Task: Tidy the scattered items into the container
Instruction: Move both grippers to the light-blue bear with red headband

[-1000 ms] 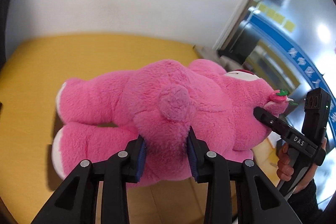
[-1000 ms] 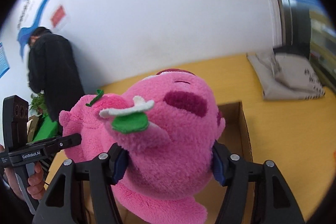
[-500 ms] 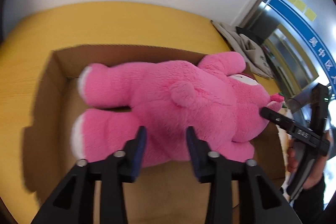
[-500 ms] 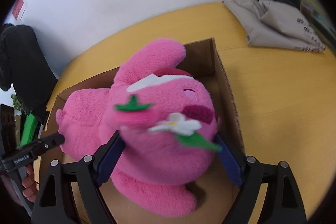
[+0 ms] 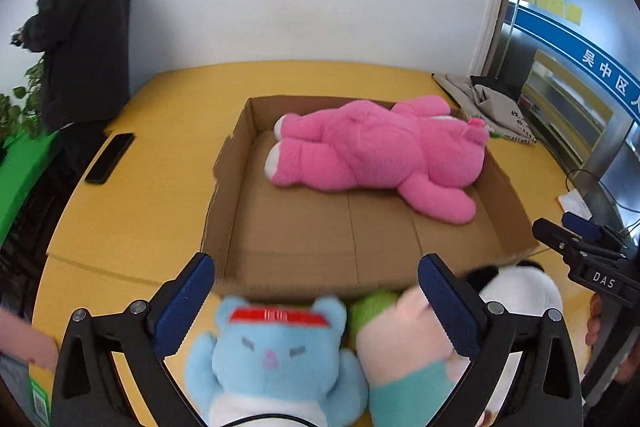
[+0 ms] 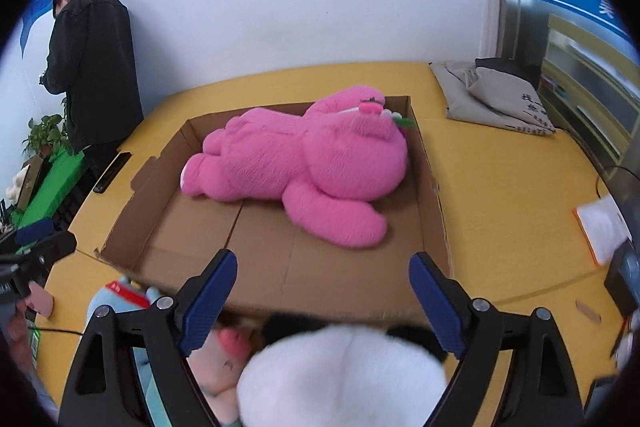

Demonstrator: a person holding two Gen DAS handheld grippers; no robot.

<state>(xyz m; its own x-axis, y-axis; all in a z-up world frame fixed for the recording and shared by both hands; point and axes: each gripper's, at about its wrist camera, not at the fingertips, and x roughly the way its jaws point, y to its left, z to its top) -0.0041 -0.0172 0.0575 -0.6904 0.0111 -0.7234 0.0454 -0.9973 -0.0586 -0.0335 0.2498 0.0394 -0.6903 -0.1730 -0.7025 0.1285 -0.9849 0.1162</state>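
Observation:
A big pink plush bear [image 5: 376, 151] [image 6: 304, 163] lies on its side inside the open cardboard box [image 5: 228, 211] [image 6: 430, 195], free of both grippers. My left gripper [image 5: 314, 275] hovers at the box's near wall, its jaws opening wide. A light blue bear with a red headband [image 5: 276, 343] and a pink-and-cream plush [image 5: 404, 339] lie under it on the table, untouched. My right gripper [image 6: 323, 263] stands open over a white plush with black ears [image 6: 340, 371] [image 5: 516, 291], its pads clear of it. These small toys sit outside the box.
The yellow table [image 5: 132, 227] carries a black phone [image 5: 110, 157] at the left and a grey cloth bag [image 6: 496, 99] at the back right. A white pad [image 6: 600, 227] lies at the right edge. A person in dark clothes [image 5: 84, 19] stands at the far left corner.
Both grippers have let go of the pink bear, which now rests in the box. Both have opened wider and drawn back to the box's near edge, above the small plush toys.

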